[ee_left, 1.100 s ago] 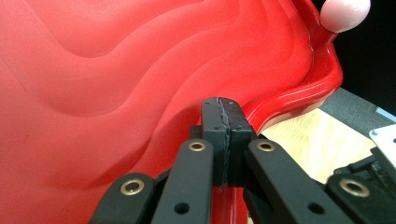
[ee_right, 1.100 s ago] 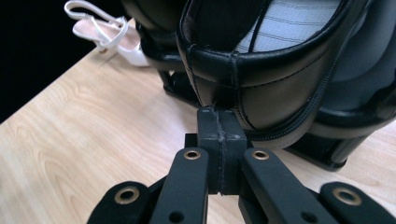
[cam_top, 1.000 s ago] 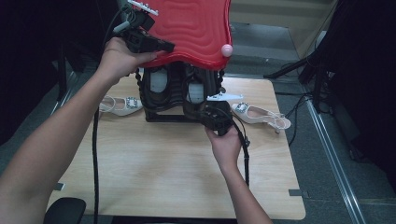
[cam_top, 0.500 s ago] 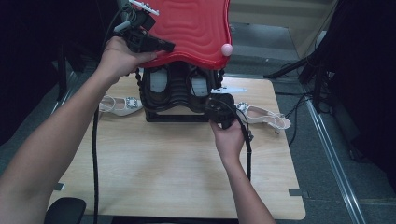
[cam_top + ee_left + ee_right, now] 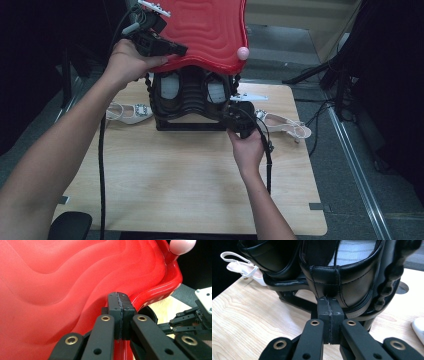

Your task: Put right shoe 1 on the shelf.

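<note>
wooden table [image 5: 165,185] on a grey floor, dark surroundings, metal rail on the floor right of the table. black rack [image 5: 192,107] at the far middle of the table, used below as landmark. red lid [image 5: 210,30] raised above the rack, pink knob [image 5: 243,53] at its near right corner. two black shoes [image 5: 192,90] seated in the rack, grey insoles showing. white sandal [image 5: 127,112] left of the rack, second white sandal [image 5: 285,125] right of the rack.

left gripper [image 5: 167,48] above the rack at the lid's near left edge, jaws pressed together. in the left gripper view: pads [image 5: 117,312] closed flush, tip against the lid's rippled underside [image 5: 62,290]; whether the rim is pinched cannot be told.

right gripper [image 5: 239,120] at the rack's near right corner, jaws together. in the right gripper view: pads [image 5: 330,315] closed, tip just below the heel seam of a black shoe [image 5: 342,277], nothing seen between them.

shown in the right gripper view, not from above: heel stitching, beaded black rack edge [image 5: 389,285]. shown in the left gripper view: right gripper's linkage [image 5: 190,320] beyond the lid edge. shown from above: both forearms, cables, full table.

against the earlier frames: right gripper shifted from the rack's front middle toward its right corner. left gripper, lid and sandals unchanged.
</note>
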{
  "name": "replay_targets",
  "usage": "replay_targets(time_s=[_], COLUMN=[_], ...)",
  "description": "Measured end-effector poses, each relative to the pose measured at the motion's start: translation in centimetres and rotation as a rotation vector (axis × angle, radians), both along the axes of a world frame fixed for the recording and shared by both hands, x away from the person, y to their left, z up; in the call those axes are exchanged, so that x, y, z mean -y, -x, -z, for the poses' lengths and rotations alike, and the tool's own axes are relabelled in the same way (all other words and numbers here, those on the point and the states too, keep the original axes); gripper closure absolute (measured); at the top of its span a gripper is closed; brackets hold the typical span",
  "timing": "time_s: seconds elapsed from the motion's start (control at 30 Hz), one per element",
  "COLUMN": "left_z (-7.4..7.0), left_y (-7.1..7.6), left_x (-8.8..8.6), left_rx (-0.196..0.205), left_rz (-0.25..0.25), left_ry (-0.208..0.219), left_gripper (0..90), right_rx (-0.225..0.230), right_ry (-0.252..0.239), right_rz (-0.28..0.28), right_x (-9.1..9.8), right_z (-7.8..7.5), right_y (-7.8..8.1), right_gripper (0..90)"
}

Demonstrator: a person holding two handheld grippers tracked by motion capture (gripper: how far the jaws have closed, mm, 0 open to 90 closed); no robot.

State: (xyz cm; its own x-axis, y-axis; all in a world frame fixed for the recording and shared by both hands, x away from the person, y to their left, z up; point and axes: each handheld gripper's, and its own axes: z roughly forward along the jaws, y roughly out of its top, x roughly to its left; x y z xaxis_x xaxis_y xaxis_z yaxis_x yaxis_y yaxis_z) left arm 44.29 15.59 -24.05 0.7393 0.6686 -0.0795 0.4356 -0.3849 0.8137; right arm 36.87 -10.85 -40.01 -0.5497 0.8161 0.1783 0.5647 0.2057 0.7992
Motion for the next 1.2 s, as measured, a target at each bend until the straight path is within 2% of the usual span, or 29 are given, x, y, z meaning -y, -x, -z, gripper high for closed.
replay_targets(time_s=[0.13, 0.2, 0.3, 0.37, 0.53, 0.6, 0.67, 0.77, 0.8, 0.87, 0.97, 1.0, 1.07, 1.13, 1.2], left_z=[0.0, 0.0, 0.0, 0.0, 0.0, 0.0, 0.0, 0.0, 0.0, -0.1, -0.2, -0.2, -0.5, -0.7, -1.0], left_y=[0.0, 0.0, 0.0, 0.0, 0.0, 0.0, -0.1, -0.1, -0.2, -0.2, -0.3, -0.3, -0.3, -0.2, 0.0], left_x=[0.0, 0.0, 0.0, -0.1, -0.1, -0.1, -0.2, -0.2, -0.1, -0.1, -0.1, -0.1, -0.1, 0.1, 0.1], left_rx=[0.001, 0.0, 0.001, 0.002, 0.005, 0.005, 0.005, 0.002, 0.001, -0.003, -0.022, -0.023, -0.06, -0.056, -0.066], left_rz=[0.003, 0.002, 0.002, 0.006, 0.011, 0.011, 0.016, 0.013, 0.009, 0.001, -0.013, -0.018, -0.039, -0.036, -0.017], left_ry=[-0.001, -0.002, -0.001, -0.001, 0.0, 0.001, 0.0, 0.004, 0.007, -0.003, 0.004, 0.009, 0.037, 0.025, 0.012], left_gripper=[90.0, 90.0, 90.0, 90.0, 90.0, 90.0, 90.0, 90.0, 90.0, 90.0, 90.0, 88.1, 79.8, 75.9, 72.1], right_rx=[-0.003, 0.012, 0.038, 0.026, 0.036, 0.023, 0.0, -0.029, -0.016, -0.021, -0.021, -0.019, -0.024, -0.031, -0.018], right_ry=[-0.005, 0.004, 0.009, -0.014, 0.005, -0.007, 0.001, -0.014, -0.026, -0.047, -0.047, -0.049, -0.058, -0.067, -0.069], right_rz=[-0.021, -0.029, -0.003, -0.002, 0.028, 0.048, 0.068, 0.055, 0.052, 0.036, 0.008, 0.001, -0.016, -0.037, -0.049], right_x=[-0.8, -1.5, -2.0, -2.0, -2.0, -1.7, -1.4, -0.9, -0.8, -0.5, -0.4, -0.4, -0.1, 0.1, 0.3], right_z=[0.1, 0.2, 0.2, 0.2, -0.2, -0.2, 0.0, 0.7, 0.9, 0.9, 0.8, 0.8, 0.6, 0.5, 0.4], right_y=[0.0, -0.1, -0.2, -0.7, -1.3, -1.9, -2.4, -2.7, -2.6, -2.3, -1.7, -1.5, -1.1, -0.8, -0.4], right_gripper=[90.0, 90.0, 90.0, 90.0, 90.0, 90.0, 90.0, 90.0, 90.0, 90.0, 90.0, 90.0, 86.7, 82.9, 78.4])
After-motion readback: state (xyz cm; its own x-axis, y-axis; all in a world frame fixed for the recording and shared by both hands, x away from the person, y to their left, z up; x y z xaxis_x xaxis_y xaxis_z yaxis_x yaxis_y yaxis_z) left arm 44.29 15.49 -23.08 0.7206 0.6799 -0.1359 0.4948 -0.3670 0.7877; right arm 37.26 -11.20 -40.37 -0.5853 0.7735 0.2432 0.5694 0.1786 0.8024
